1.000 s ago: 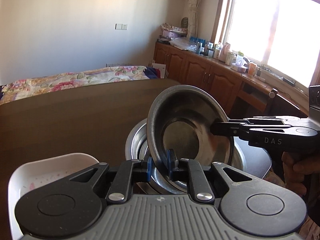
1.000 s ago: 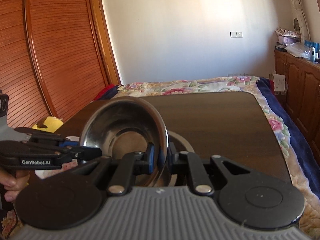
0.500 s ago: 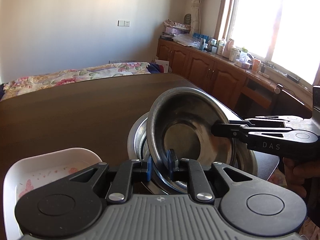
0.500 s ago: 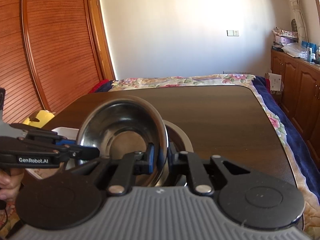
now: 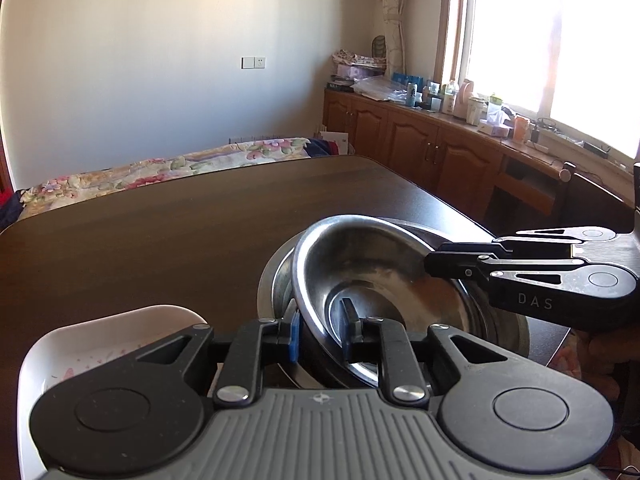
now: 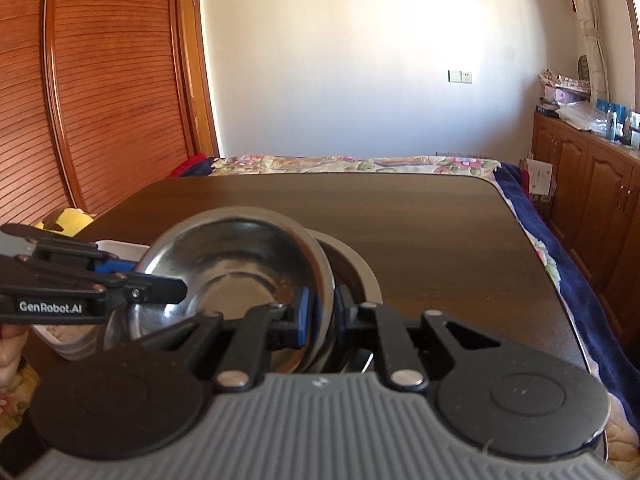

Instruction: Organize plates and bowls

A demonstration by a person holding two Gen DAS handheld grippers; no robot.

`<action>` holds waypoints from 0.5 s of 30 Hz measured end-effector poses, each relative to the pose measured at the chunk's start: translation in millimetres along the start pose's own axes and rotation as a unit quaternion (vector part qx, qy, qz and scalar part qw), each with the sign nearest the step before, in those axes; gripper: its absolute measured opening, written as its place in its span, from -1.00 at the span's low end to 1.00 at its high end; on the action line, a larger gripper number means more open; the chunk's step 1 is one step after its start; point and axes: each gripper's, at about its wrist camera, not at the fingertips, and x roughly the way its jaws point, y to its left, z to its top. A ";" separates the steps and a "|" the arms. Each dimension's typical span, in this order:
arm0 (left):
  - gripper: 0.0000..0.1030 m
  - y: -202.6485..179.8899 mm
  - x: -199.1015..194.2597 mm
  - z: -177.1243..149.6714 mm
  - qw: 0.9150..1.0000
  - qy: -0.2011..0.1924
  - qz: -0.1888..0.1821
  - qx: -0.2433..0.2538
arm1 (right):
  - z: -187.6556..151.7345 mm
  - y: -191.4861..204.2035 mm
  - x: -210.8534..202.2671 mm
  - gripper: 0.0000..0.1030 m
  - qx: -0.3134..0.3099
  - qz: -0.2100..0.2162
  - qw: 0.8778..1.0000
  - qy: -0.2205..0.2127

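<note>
Steel bowl rim between left gripper pads, tilted.

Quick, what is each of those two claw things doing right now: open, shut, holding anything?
Left gripper: jaws opening, the steel bowl rim between them.
Right gripper: shut on the same steel bowl's opposite rim.

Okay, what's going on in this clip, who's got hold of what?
A person holds a pair of tongs in each hand, and both pairs meet on one small steel bowl. The left tongs straddle its near rim and are opening; the right tongs clamp the opposite rim. The bowl sits tilted inside a larger steel bowl on the dark wooden table, so it looks nearly nested. A white dish sits to the left.
</note>
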 end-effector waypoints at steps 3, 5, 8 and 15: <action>-0.58 0.1 -0.4 -0.4 1.000 -0.001 0.000 -0.003 | -1.0 3.3 -0.8 -0.69 -0.008 -0.008 1.000 -0.005; -0.48 0.6 -1.8 -0.5 1.000 -0.005 0.000 -0.002 | -1.3 3.2 -0.4 -0.69 -0.004 -0.007 1.000 -0.005; -0.35 -0.1 -5.6 -0.1 1.000 -0.014 -0.003 -0.011 | -1.4 0.9 -1.7 -0.69 0.003 -0.004 1.000 -0.010; 0.14 -0.6 -14.3 0.6 0.998 -0.048 0.017 -0.021 | -1.4 -2.1 -11.4 -0.69 0.018 -0.007 0.999 -0.039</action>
